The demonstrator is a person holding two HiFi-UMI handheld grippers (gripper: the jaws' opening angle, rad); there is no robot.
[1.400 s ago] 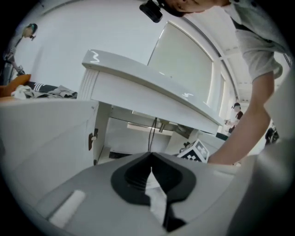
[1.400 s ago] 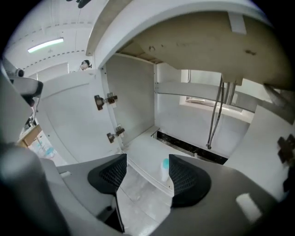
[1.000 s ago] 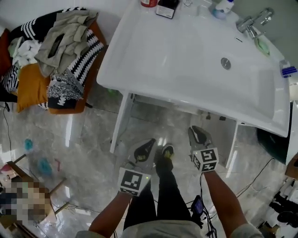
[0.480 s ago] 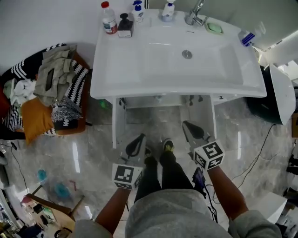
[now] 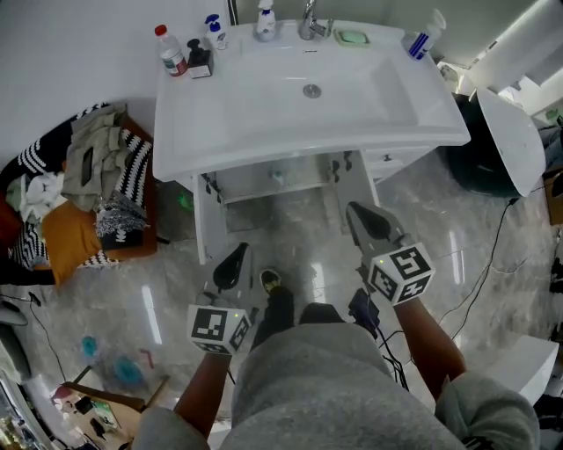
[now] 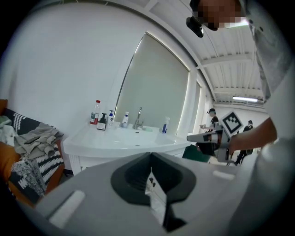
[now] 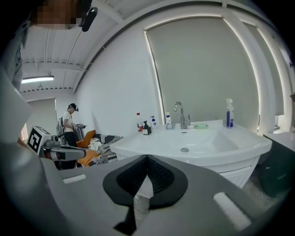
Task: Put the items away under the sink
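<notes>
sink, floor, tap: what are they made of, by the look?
Sink: glossy white, likely glazed ceramic or cast resin; it is smooth, with soft highlights.
Floor: polished grey marble-look tile, veined, with mirror-like reflections; stone or porcelain, can't tell.
Tap: shiny chromed metal, going by its silver glints.

Bright, even light; the glossy floor [image 5: 149,309] shows glare streaks, gripper views bulge and darken at edges.
</notes>
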